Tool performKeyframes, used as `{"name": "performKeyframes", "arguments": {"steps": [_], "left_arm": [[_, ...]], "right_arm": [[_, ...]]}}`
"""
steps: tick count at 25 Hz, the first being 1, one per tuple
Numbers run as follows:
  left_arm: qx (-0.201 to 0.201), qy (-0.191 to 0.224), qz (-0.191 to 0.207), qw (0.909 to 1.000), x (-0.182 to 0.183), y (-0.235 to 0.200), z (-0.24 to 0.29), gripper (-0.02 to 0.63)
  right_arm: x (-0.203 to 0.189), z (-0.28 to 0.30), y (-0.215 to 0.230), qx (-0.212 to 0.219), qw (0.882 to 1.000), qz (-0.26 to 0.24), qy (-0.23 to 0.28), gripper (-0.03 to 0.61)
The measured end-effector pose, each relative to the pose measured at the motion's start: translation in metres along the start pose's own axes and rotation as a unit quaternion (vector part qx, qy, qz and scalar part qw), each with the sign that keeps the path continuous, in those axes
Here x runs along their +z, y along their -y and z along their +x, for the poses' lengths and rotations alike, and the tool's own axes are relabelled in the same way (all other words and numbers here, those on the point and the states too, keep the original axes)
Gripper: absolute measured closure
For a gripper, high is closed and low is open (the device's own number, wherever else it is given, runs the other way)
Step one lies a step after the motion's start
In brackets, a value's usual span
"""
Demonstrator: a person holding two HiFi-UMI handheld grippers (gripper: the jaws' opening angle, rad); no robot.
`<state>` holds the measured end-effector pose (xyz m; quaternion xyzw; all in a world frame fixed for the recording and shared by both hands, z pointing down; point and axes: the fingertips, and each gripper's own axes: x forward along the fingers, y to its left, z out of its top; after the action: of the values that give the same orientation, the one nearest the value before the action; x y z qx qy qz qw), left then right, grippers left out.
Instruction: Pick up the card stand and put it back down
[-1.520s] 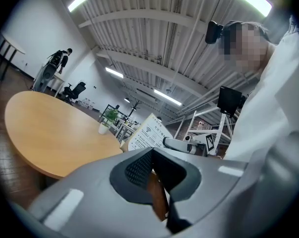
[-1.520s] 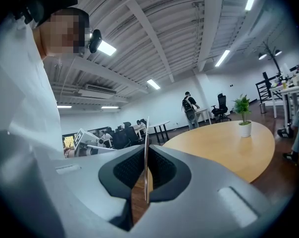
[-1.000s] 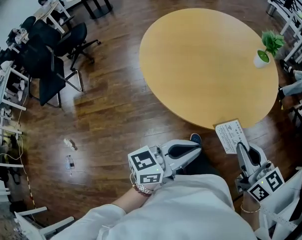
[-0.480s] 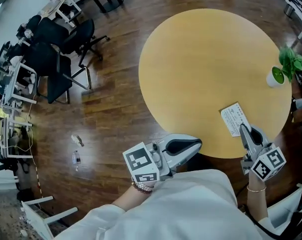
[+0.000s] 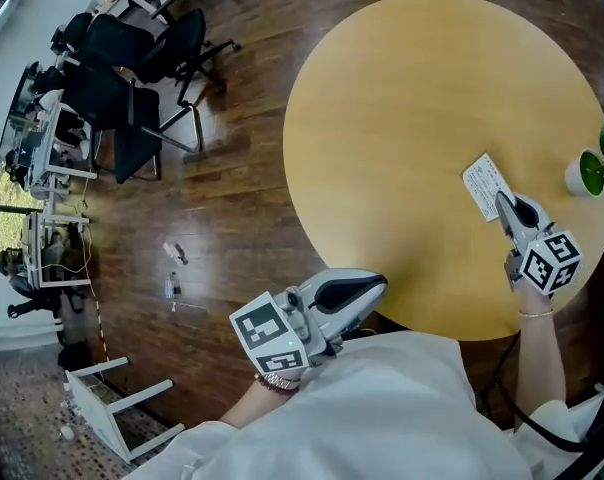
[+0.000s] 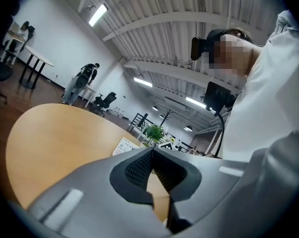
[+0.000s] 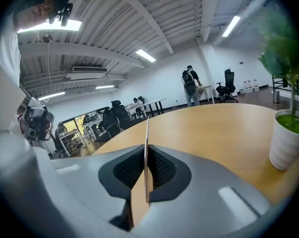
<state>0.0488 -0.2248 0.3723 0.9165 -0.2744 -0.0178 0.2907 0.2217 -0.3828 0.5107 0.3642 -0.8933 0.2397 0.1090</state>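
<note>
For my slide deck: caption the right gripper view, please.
Right hand-held gripper clamps the card stand edge-on over the round table.

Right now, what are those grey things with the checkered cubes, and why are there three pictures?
A person holds two grey tools called grippers; each has two jaws that pinch like tongs. The head view comes from a camera on the person's head, looking down at a round wooden table. The other two pictures come from small cameras riding on the grippers, looking along their jaws. A potted plant stands on the table. The right gripper is pinched shut on a thin white card stand over the table; its own camera sees the card edge-on. The left gripper is shut and empty.
</note>
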Motion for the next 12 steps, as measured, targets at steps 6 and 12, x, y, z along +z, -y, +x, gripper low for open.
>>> {"name": "performKeyframes", "arguments": {"steps": [6,12], "left_arm": [[0.025,-0.01,-0.05,0.9984,-0.009,-0.023,0.019,0.614],[0.051,-0.019,-0.073,0.9958,-0.015,-0.044,0.022,0.614]], "right_arm": [[-0.001,0.046,0.049,0.013,1.0,0.004,0.005,0.557],[0.0,0.072,0.065,0.045,0.999,-0.002,0.004,0.555]]}}
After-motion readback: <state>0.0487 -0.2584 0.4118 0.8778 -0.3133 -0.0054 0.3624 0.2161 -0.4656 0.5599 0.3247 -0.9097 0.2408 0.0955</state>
